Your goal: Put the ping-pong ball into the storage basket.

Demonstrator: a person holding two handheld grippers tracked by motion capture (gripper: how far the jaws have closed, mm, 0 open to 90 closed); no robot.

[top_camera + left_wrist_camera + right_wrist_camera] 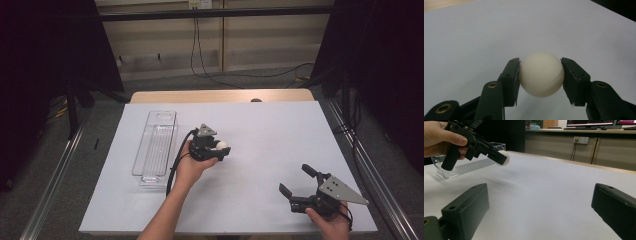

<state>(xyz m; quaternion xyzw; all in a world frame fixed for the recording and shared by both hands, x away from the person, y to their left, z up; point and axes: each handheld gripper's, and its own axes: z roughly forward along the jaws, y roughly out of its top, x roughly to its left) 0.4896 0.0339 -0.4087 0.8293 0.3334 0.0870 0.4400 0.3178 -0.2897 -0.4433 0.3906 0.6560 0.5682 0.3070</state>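
High view shows the left claw [220, 149] above the middle of the white table [260, 130], gripping a cream-white ball [222, 146] between its two jaws. In the left gripper view the ball [541, 74] is pressed from both sides and is lifted off the table. A clear plastic tray [155, 147] lies just beside it, to the left. The right claw [296, 181] rests near the front right corner, jaws wide apart, holding nothing.

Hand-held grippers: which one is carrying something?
The left hand-held gripper: its jaws are clamped on a white ball, next to the clear tray. The right hand-held gripper is open and holds nothing.
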